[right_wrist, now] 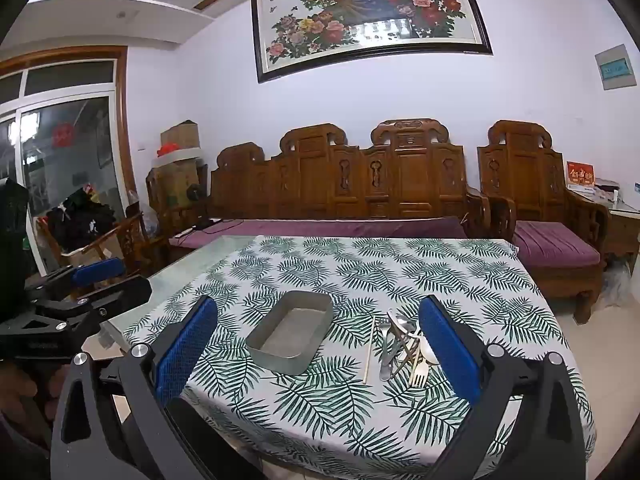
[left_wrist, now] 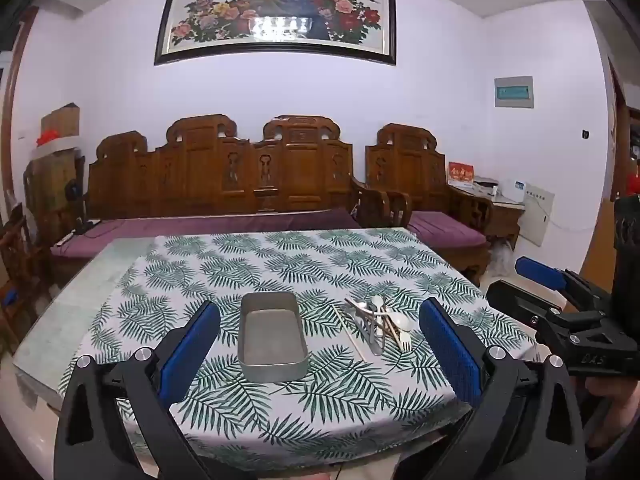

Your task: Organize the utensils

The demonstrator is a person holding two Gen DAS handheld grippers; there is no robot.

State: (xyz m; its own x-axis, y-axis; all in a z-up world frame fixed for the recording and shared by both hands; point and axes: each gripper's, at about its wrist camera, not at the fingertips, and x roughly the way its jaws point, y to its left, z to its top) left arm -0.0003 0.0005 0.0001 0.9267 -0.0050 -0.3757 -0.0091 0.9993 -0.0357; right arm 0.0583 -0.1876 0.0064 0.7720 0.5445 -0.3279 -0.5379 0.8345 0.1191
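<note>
An empty grey metal tray sits on the leaf-patterned tablecloth. To its right lies a loose pile of utensils: metal spoons and forks, a white plastic spoon and fork, and a pale chopstick. My left gripper hovers open in front of the tray, nothing between its blue pads. My right gripper is open too, above the table's near edge, with the tray and the pile seen between its fingers. Each gripper shows at the side of the other's view.
The cloth covers most of a table whose bare glass strip shows at the left. Behind it stands a carved wooden sofa with purple cushions and a matching armchair. Boxes are stacked in the far left corner.
</note>
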